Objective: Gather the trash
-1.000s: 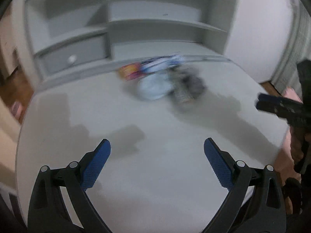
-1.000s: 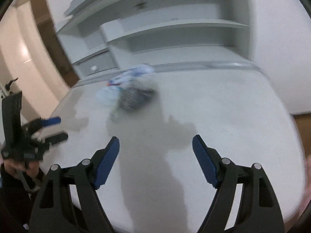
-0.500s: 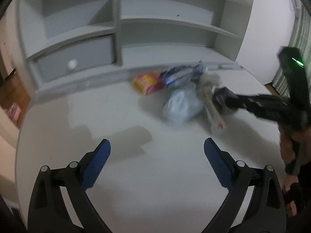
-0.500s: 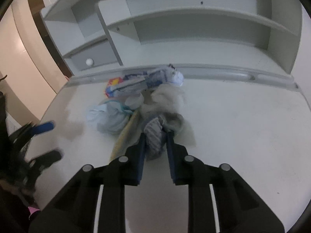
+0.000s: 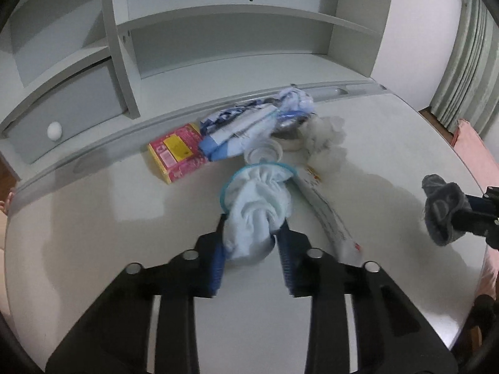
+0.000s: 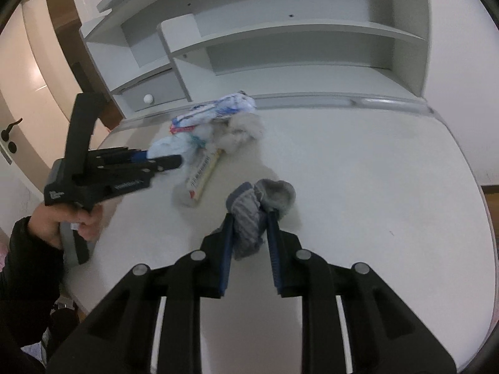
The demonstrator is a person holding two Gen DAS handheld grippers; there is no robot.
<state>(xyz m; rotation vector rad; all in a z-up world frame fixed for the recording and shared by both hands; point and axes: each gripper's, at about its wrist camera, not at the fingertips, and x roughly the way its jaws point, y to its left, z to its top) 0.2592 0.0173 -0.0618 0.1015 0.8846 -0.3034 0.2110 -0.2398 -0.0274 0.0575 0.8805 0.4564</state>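
A pile of trash lies at the back of the white table [image 5: 93, 218]. My left gripper [image 5: 252, 237] is shut on a light blue cloth [image 5: 255, 205], also seen in the right wrist view [image 6: 167, 146]. My right gripper [image 6: 249, 227] is shut on a grey sock [image 6: 249, 212] and holds it off the pile; it also shows in the left wrist view [image 5: 443, 212]. Still in the pile are a pink and yellow box [image 5: 177, 152], a blue and white wrapper [image 5: 243, 124], a white wad [image 5: 324, 140], a small white cup [image 5: 265, 154] and a long white packet [image 5: 327, 212].
A grey shelf unit [image 5: 218, 31] with a drawer and white knob [image 5: 53, 131] stands behind the table. A raised rail [image 5: 327, 90] runs along the table's back edge. A curtain [image 5: 467, 62] hangs at the right, a door [image 6: 12, 118] at the left.
My left gripper moved forward to the pile and shut on the light blue cloth. My right gripper, shut on the grey sock, pulled back to the right, away from the pile.
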